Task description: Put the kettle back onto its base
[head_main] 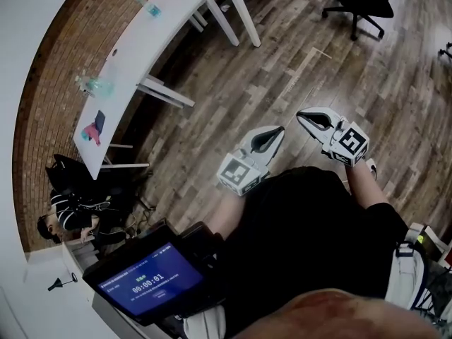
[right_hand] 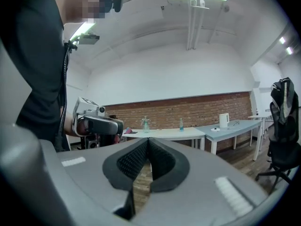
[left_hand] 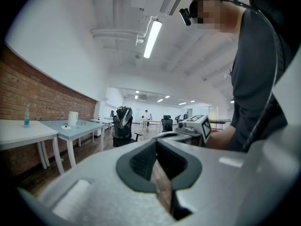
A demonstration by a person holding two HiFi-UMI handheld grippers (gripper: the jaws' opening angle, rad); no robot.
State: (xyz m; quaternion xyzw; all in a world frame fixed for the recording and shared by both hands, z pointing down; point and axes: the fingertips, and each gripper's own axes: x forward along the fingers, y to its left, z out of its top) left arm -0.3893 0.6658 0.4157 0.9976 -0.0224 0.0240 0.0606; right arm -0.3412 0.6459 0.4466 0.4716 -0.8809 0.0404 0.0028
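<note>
**Right gripper view: kettle across the room, both grippers empty**

Item: white kettle, upright on the pale blue table, well apart from me. The low white disc just beside it may be its base, though it is too small to be sure.

Handling, as I judge it: rigid, smooth-sided, heavier if filled. Take it by the handle and keep it upright.

Holders: my left gripper and right gripper, jaws closed tip to tip on nothing.
</note>
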